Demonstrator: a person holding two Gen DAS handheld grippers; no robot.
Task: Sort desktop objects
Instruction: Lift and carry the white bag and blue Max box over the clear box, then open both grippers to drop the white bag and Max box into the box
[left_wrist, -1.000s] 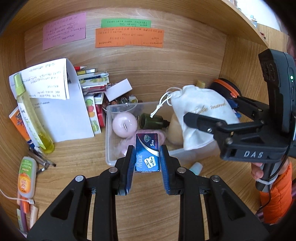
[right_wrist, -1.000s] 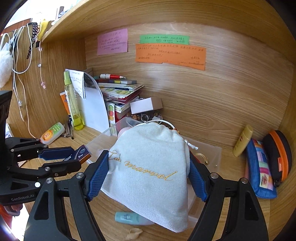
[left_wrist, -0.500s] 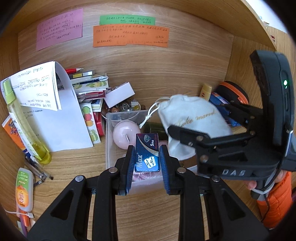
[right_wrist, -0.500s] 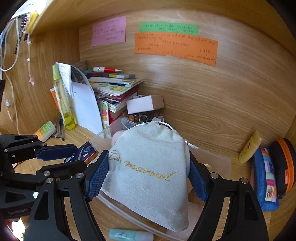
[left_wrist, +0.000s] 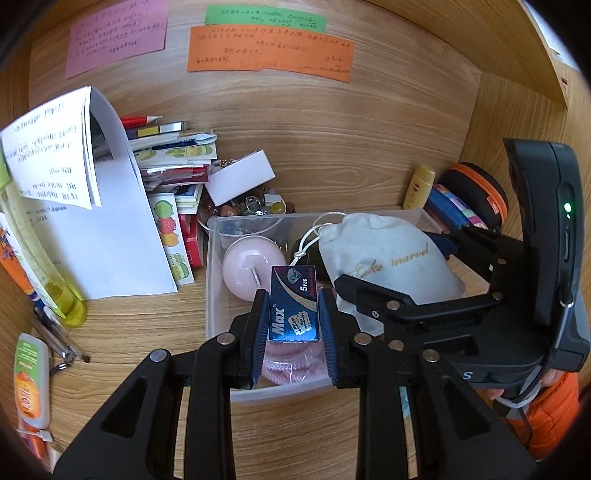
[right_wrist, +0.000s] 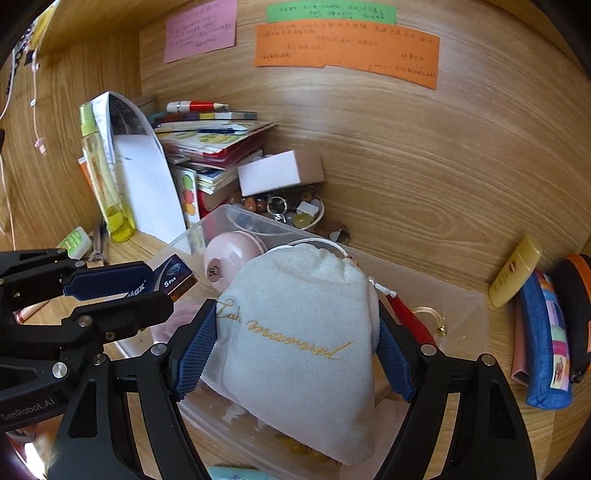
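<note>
Now both grippers reach side by side over the clear bin (left_wrist: 218, 295): left gripper (left_wrist: 293, 317) clamped on the blue blade box (left_wrist: 293, 302), right gripper (right_wrist: 295, 350) squeezing the white pouch (right_wrist: 295, 332) between its pads, above the bin.

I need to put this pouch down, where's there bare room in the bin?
Inside the clear bin, the right end is mostly bare, holding only a small gold ring and red stick. The left end is crowded by the pink ball.
</note>
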